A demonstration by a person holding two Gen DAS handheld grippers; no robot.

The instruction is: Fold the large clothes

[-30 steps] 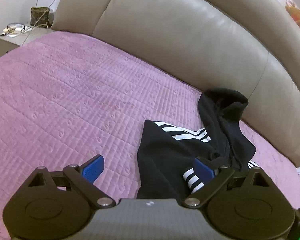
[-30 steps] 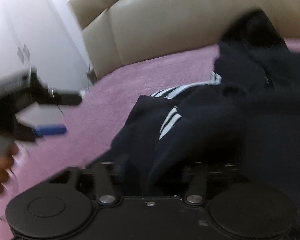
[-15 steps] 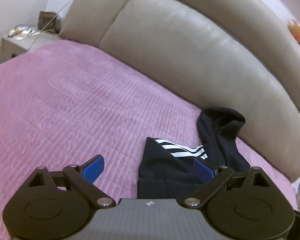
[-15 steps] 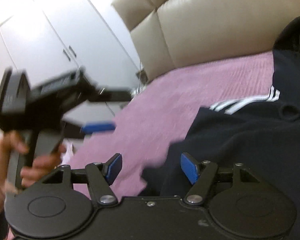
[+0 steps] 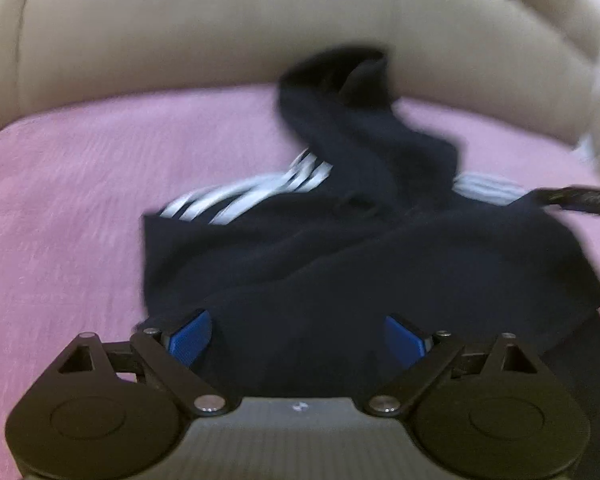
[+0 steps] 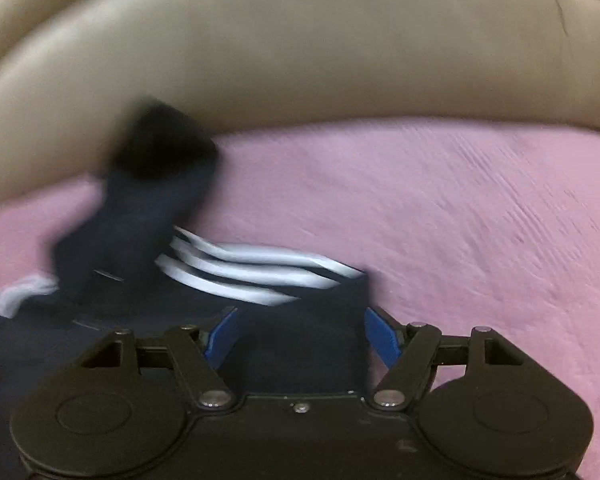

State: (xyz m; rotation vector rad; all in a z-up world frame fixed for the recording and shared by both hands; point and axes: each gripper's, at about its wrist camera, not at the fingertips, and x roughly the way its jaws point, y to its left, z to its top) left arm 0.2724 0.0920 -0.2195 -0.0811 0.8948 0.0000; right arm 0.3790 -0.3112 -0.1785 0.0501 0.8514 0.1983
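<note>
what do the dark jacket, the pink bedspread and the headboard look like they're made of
Jacket: soft matte knit, probably sportswear jersey or fleece; it slumps in folds, with white stripes.
Bedspread: plush matte fabric with a stitched, quilted texture.
Headboard: smooth beige leather or faux leather; soft sheen, padded seamed panels.
Blur leaves weave unclear.

Pink quilted bedspread (image 5: pixel 60 208); beige padded headboard (image 6: pixel 300 52), apparently leather, behind it.
</note>
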